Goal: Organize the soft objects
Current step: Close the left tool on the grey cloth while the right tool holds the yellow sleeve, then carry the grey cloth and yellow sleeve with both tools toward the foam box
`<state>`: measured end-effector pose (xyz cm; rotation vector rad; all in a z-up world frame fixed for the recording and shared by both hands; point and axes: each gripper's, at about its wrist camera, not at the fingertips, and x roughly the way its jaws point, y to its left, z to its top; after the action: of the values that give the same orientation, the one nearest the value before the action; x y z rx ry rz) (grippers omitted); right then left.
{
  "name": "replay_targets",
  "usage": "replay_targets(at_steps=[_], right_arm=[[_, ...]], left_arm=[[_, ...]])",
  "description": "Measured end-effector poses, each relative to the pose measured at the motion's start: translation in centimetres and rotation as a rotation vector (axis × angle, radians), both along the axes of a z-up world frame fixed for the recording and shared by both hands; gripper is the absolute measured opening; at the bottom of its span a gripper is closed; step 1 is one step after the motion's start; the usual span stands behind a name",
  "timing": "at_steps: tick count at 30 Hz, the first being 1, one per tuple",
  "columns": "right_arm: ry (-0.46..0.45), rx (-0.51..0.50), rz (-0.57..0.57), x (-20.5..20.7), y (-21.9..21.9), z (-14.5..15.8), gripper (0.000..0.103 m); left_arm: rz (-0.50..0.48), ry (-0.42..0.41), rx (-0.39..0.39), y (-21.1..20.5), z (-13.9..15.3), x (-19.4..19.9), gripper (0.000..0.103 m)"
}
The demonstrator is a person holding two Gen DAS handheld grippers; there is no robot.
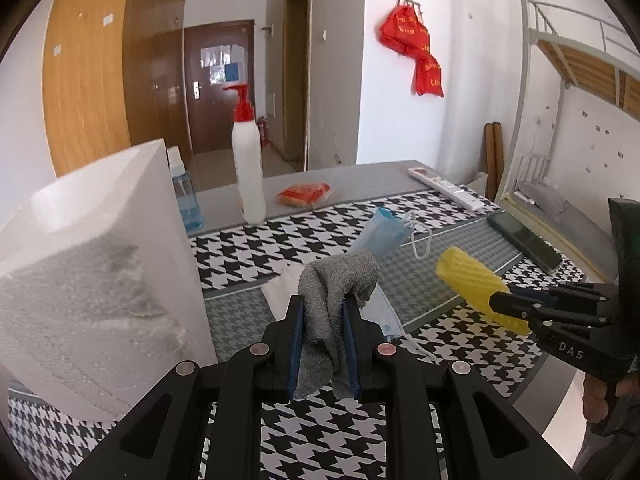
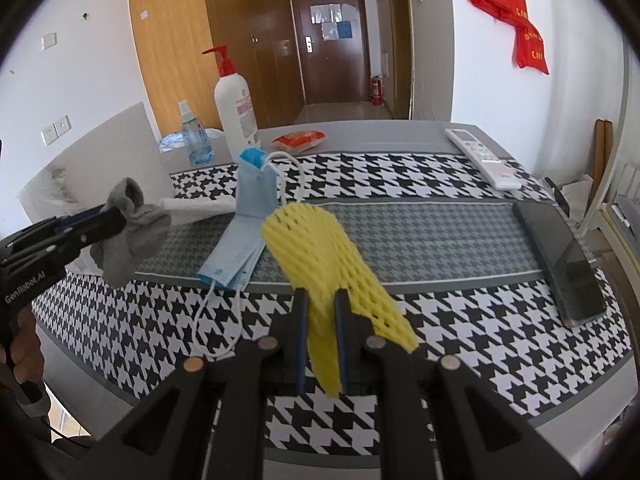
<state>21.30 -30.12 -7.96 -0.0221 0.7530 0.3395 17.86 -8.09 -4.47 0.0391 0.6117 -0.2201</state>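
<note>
Grey knit fabric — a small sock-like cloth (image 1: 336, 304) — is pinched between the narrow-set jaws of the left gripper (image 1: 323, 308), bunched above the fingertips and hanging in a loose fold below them, lifted clear of the houndstooth table cover (image 1: 328, 436). The right gripper (image 2: 321, 300) has its jaws nearly closed on a yellow foam net sleeve (image 2: 320, 248), which sticks out forward past the fingertips and trails back between them, also held above the table. From the right wrist view the left gripper comes in at the left edge with the grey cloth drooping from its tip; a hand shows behind it. On the cover, between the two grippers, lies a blue face mask (image 2: 244, 240), partly folded up, its white ear loops trailing toward the near edge, with a white tissue (image 2: 200, 205) just beside it. Further back stand a white pump bottle (image 2: 236, 112) with a red top and a blue spray bottle (image 2: 195, 138); a red packet (image 2: 299, 139), a white remote (image 2: 484, 158) and a dark phone (image 2: 560, 256) lie to the right. A white box (image 1: 92, 264) stands close on the left.
</note>
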Motion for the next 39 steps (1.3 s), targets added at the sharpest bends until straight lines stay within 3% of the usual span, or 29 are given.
replay_targets(at_steps=[17, 39], right_arm=[[-0.052, 0.016, -0.012, -0.8, -0.6, 1.8, 0.016], [-0.154, 0.053, 0.014, -2.5, 0.8, 4.9, 0.016]], left_arm=[[-0.027, -0.067, 0.005, -0.3, 1.6, -1.2, 0.019], [0.017, -0.147, 0.024, 1.2, 3.6, -3.1, 0.019]])
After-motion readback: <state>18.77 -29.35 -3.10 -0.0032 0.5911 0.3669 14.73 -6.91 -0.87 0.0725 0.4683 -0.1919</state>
